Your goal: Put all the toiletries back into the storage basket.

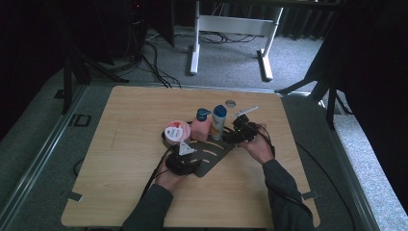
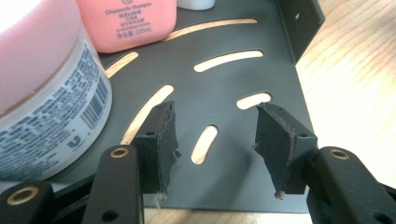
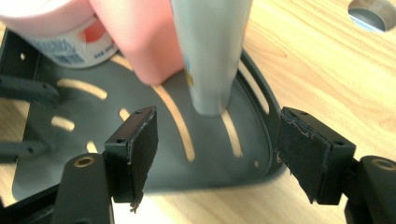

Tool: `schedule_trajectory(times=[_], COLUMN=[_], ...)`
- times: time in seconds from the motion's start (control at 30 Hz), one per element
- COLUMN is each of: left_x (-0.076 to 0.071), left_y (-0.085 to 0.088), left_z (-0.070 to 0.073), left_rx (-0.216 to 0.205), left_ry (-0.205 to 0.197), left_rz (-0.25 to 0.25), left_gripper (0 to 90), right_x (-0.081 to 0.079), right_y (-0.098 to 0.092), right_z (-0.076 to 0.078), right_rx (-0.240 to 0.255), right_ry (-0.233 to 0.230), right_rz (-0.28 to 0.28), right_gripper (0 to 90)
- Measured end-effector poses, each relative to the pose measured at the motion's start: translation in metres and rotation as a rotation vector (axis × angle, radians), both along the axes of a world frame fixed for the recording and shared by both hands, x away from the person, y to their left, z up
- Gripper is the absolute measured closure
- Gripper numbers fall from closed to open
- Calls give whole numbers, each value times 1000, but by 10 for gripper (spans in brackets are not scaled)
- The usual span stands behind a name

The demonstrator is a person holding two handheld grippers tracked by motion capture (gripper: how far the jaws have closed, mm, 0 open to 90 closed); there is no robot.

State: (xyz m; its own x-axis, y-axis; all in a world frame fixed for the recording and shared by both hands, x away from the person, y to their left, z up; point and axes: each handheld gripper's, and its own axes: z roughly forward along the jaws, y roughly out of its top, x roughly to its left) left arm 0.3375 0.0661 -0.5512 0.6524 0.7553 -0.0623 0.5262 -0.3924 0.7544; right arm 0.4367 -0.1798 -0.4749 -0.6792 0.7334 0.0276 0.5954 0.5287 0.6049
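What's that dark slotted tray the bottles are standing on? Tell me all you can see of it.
The tray is a flat, dark grey, fan-shaped plate, metal by the look, cut with curved slots that show the wooden table beneath. It has a straight upright wall on one side and a low lip along its rounded edge. It lies flat on the table and carries a white jar, a pink bottle and a pale bottle, all upright.

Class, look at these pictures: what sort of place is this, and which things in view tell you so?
Probably a lab or recording workspace, not a home: a bare wooden table ringed by dark curtains, cables trailing over grey carpet, and toiletries staged on a dark slotted rack.
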Motion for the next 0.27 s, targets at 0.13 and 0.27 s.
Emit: schedule_trajectory(times=[0.13,0.27], left_x=[-7,-17], left_y=[5,17], left_z=[5,10], left_rx=[7,9], left_ry=[-15,-25], left_rz=[-5,-5], left_gripper=[480,479], right_x=[-12,-20], right_y=[-16,-36], right_z=[-5,-12], right_rx=[42,76], right_ry=[-16,-5], right_rz=[-29,-70], right_gripper=[298,297])
